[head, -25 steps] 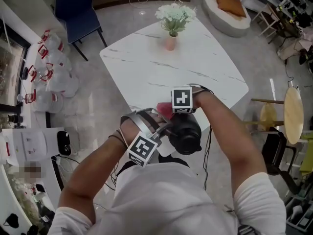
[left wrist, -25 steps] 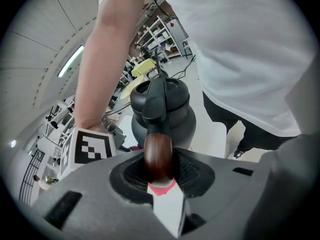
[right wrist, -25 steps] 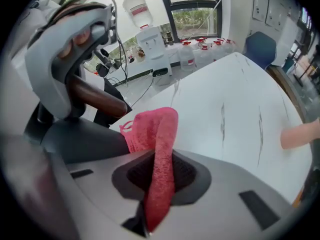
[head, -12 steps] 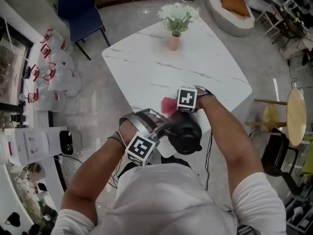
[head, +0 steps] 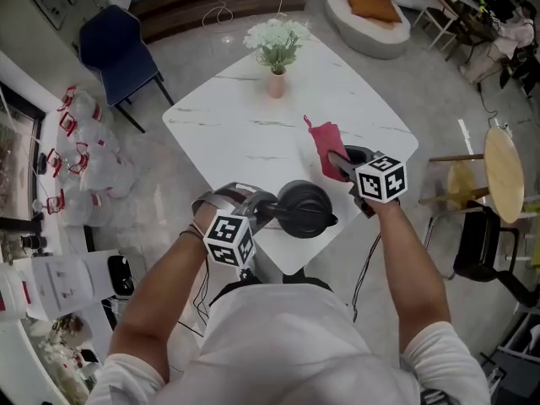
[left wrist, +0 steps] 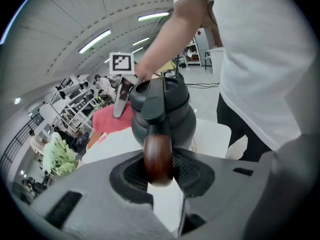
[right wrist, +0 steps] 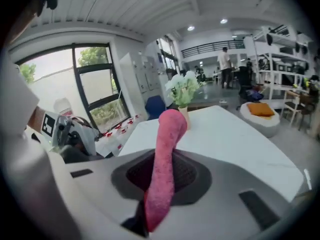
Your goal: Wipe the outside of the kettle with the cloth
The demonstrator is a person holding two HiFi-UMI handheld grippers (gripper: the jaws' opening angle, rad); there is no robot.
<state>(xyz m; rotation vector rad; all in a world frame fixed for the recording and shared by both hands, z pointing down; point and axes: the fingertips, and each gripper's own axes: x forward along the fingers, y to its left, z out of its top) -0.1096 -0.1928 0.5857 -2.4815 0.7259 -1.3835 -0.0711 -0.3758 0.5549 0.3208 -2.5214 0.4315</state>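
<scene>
The black kettle hangs over the near edge of the white marble table. My left gripper is shut on its brown wooden handle, and the kettle body fills the middle of the left gripper view. To the kettle's right, clear of it, my right gripper is shut on a pink cloth. The cloth sticks up from between that gripper's jaws in the right gripper view. In the left gripper view, the cloth shows just behind the kettle.
A pink vase of white flowers stands at the table's far side. Around the table are a blue chair at the far left, bags on the floor at left, a round wooden stool at right, and a white pouf beyond.
My right gripper has lifted off the kettle and swung up and to the right with the cloth, rolling as it went. The kettle has tipped a little in my left gripper.
</scene>
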